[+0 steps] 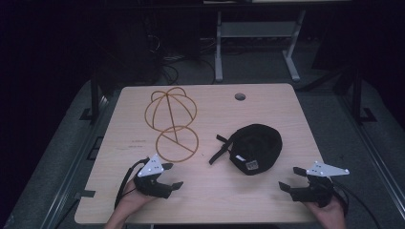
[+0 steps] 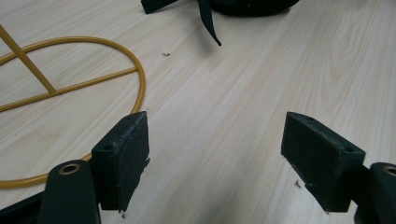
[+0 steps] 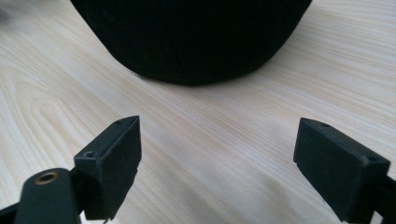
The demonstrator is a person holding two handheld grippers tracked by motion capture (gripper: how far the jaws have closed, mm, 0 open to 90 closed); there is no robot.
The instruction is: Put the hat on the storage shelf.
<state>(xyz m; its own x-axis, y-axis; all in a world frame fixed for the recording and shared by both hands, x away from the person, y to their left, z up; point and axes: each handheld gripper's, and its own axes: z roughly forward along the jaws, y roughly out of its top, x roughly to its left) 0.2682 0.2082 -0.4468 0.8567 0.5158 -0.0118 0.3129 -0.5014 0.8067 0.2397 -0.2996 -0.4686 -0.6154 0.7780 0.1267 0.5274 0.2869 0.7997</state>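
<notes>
Currently your left gripper (image 1: 168, 182) rests wide open and empty beside the yellow wire hat stand (image 1: 171, 125), which lies tipped over. Black cap (image 1: 254, 147) sits mid-table, between the grippers. Your right gripper (image 1: 291, 181) is spread too, aimed at it, probably staged for pickup.

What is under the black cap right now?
The black cap lies dome-up on the bare wooden table, its strap trailing left. Anything beneath its dome is covered and cannot be seen.
</notes>
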